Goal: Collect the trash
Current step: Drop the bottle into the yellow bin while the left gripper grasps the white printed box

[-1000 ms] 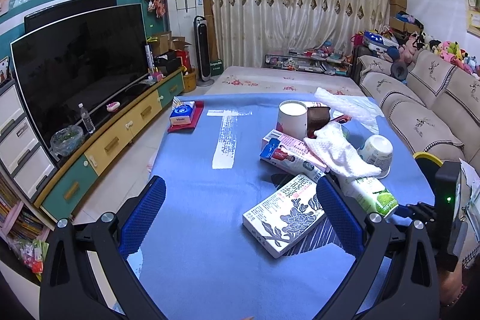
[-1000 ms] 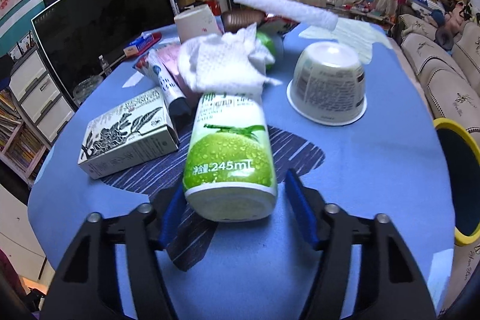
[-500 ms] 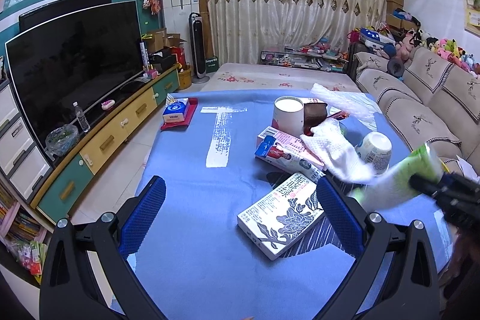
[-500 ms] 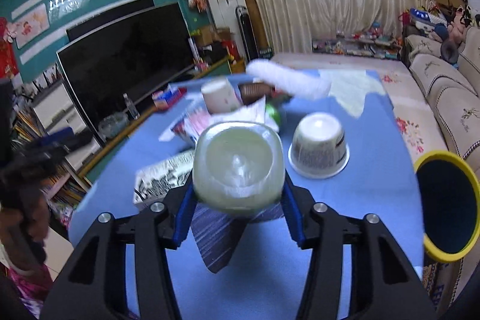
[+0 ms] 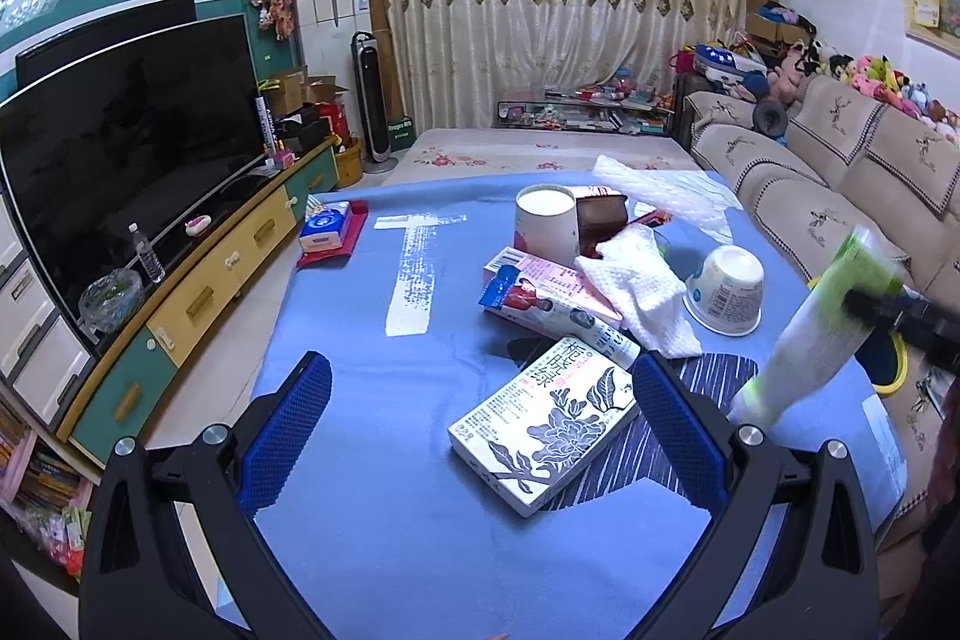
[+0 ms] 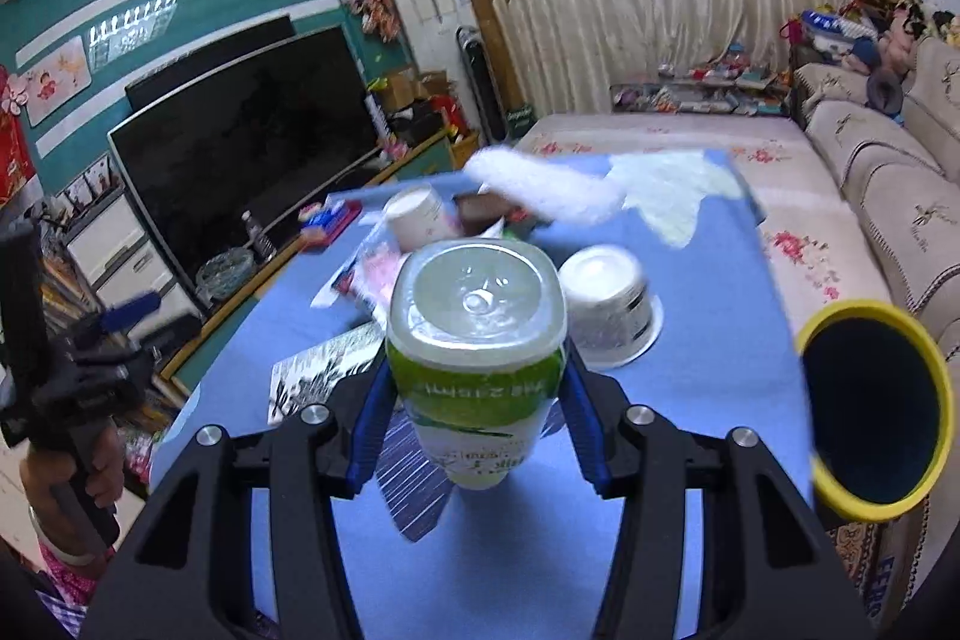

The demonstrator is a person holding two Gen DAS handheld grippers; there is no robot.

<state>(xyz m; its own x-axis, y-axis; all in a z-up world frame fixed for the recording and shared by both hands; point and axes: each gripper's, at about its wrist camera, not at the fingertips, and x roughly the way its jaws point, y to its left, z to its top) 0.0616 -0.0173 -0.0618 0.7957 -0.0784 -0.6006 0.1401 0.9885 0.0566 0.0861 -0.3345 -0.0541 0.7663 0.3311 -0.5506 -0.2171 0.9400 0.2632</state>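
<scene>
The blue tabletop (image 5: pixel 372 460) carried a flowered box (image 5: pixel 543 433), an upturned white cup (image 5: pixel 723 289), a paper tube (image 5: pixel 546 226) and a tissue pack (image 5: pixel 327 226).

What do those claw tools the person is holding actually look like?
Both match: the left claw and right claw are black plastic frames with silver bolts and two blue textured pads. The left has a black handle; a pink patterned sleeve shows beneath.
</scene>
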